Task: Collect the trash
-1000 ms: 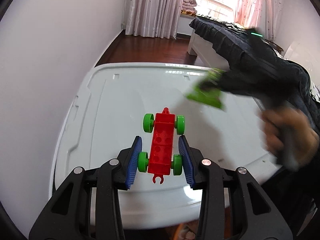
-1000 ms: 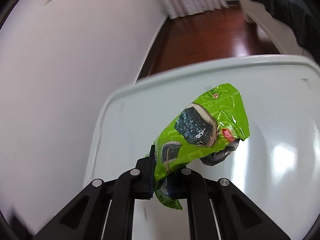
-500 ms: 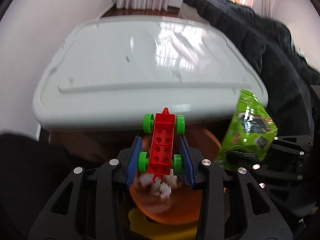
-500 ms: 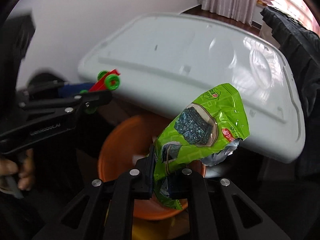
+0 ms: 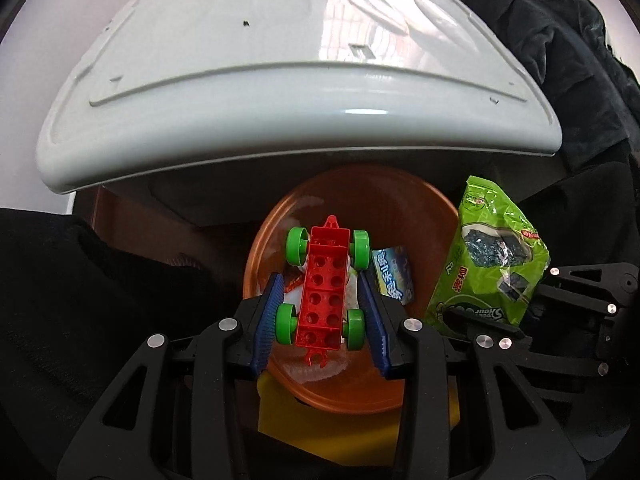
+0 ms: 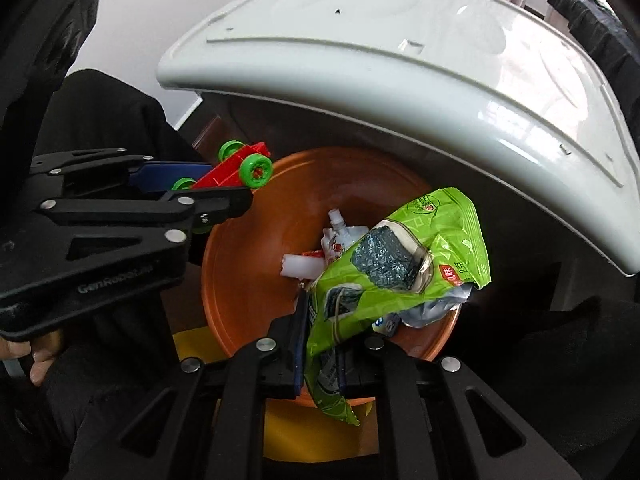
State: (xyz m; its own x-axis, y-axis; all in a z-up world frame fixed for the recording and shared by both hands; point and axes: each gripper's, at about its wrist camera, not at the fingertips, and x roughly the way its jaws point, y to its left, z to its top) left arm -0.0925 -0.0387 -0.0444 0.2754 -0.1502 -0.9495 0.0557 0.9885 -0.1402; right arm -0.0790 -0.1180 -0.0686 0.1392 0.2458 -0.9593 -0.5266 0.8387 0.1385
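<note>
My left gripper (image 5: 322,316) is shut on a red toy car (image 5: 323,292) with green wheels, held above an orange bin (image 5: 352,196). It shows at the left of the right wrist view (image 6: 224,196), the toy car (image 6: 236,170) sticking out past its fingers. My right gripper (image 6: 326,344) is shut on a green seaweed snack bag (image 6: 396,264), held over the orange bin (image 6: 248,272). The bag also shows at the right in the left wrist view (image 5: 488,256). Inside the bin lie a white pouch (image 6: 340,236) and a blue wrapper (image 5: 392,276).
A white table top (image 5: 280,80) overhangs the bin from behind; it also shows in the right wrist view (image 6: 400,52). A yellow object (image 5: 328,428) sits under the bin's near side. Dark clothing (image 5: 100,300) flanks both sides.
Both grippers came off the table top and down over the orange bin, each still holding its item. The bin's inside with its trash now shows.
</note>
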